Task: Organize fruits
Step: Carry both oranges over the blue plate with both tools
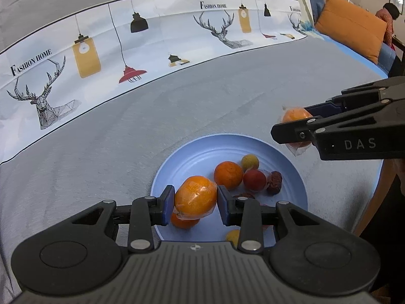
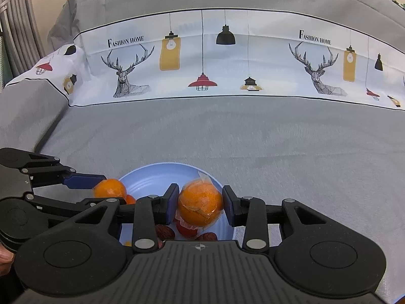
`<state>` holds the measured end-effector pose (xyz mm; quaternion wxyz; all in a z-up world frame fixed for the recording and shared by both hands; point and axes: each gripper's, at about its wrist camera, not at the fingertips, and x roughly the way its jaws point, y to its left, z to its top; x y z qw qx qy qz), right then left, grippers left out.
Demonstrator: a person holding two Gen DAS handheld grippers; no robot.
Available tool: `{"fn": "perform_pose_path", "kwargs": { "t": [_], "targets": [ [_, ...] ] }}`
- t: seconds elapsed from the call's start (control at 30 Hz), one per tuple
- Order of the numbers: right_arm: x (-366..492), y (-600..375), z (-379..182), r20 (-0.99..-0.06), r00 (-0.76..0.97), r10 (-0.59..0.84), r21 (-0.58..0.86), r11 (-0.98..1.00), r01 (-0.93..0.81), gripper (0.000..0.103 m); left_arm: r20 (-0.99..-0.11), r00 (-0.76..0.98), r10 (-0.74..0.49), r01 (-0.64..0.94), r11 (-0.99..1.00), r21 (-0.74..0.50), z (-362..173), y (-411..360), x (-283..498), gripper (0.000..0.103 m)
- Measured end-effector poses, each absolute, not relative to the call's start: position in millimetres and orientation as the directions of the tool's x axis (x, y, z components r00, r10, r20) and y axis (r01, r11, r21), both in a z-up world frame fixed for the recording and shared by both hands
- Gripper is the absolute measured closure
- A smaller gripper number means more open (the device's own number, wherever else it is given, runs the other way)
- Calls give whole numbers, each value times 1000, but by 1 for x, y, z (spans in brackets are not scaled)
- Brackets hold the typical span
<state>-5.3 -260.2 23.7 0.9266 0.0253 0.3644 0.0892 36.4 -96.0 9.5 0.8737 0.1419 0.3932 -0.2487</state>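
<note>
A light blue plate [image 1: 177, 162] lies on the grey cloth and holds oranges, small red and yellow fruits and dark dates. My left gripper [image 1: 196, 200] is shut on a plastic-wrapped orange [image 1: 195, 197] just above the plate's near left part. My right gripper [image 2: 200, 204] is shut on another wrapped orange [image 2: 200, 201] above the plate [image 2: 149, 179]. In the left wrist view the right gripper [image 1: 298, 129] hovers with its orange [image 1: 295, 115] over the plate's far right rim. In the right wrist view the left gripper [image 2: 101, 190] holds its orange [image 2: 110, 188] at the plate's left.
On the plate lie a bare orange [image 1: 227, 174], a red fruit [image 1: 254, 179], a yellow fruit [image 1: 250, 162] and dark dates [image 1: 274, 182]. A white printed band with deer and lamps [image 2: 202, 58] crosses the cloth beyond. An orange cushion [image 1: 351, 27] lies far right.
</note>
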Motion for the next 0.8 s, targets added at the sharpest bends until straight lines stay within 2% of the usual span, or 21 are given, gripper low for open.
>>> {"fn": "perform_pose_path", "kwargs": {
  "t": [0.8],
  "targets": [
    [-3,-257,20,-686,702,189,102,981,-165,64,-765,552,-331,560,827,46,7,-97,37,63]
  ]
}}
